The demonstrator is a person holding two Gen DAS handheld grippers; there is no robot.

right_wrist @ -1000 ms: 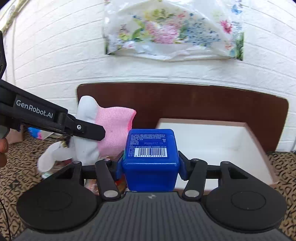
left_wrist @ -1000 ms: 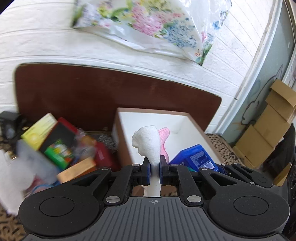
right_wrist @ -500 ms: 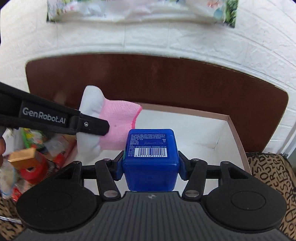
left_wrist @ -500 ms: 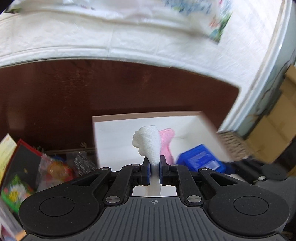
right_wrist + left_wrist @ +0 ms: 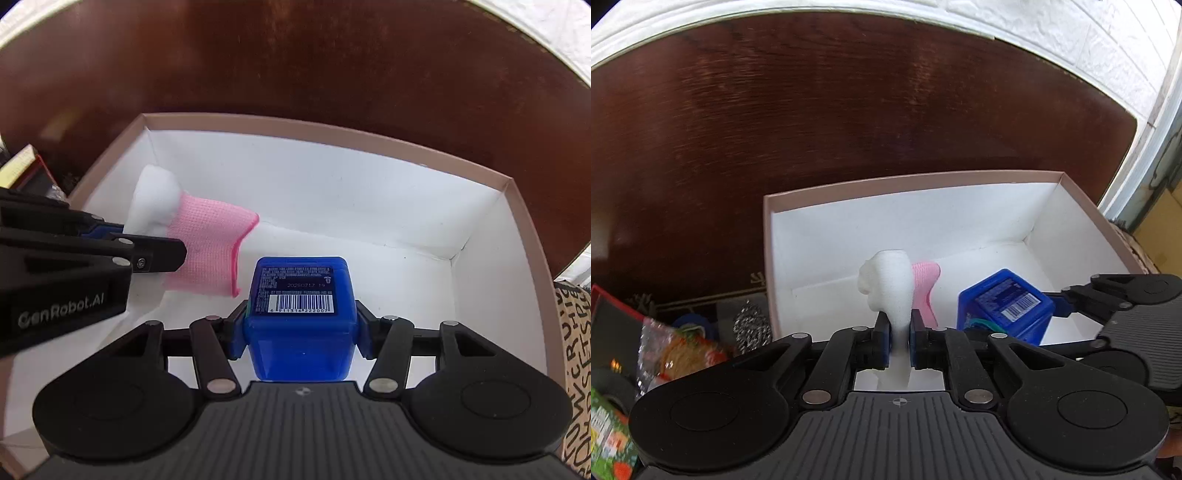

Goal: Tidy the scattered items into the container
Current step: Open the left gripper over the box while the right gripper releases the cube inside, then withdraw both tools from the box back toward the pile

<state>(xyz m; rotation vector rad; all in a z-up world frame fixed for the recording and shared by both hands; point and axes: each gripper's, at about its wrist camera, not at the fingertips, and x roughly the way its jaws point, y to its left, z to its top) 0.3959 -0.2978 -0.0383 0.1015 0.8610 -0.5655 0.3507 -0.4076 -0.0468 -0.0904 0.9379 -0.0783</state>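
Observation:
My left gripper (image 5: 898, 334) is shut on a white and pink sock (image 5: 891, 291) and holds it over the near left part of a white cardboard box (image 5: 923, 214). The sock also shows in the right wrist view (image 5: 207, 251), with the left gripper (image 5: 122, 242) coming in from the left. My right gripper (image 5: 300, 325) is shut on a blue plastic box with a barcode (image 5: 300, 306) and holds it inside the white box (image 5: 369, 192), above its floor. The blue box also shows in the left wrist view (image 5: 1004, 306), right of the sock.
Left of the box lie scattered items: a steel scourer (image 5: 751, 326), a clear snack packet (image 5: 679, 350), a red-edged dark box (image 5: 613, 332). A dark wooden headboard (image 5: 812, 110) stands behind. A patterned cloth (image 5: 572, 369) covers the surface at right.
Both grippers have moved forward and tilted down over the white box, carrying the sock and the blue box with them. The box now fills both views.

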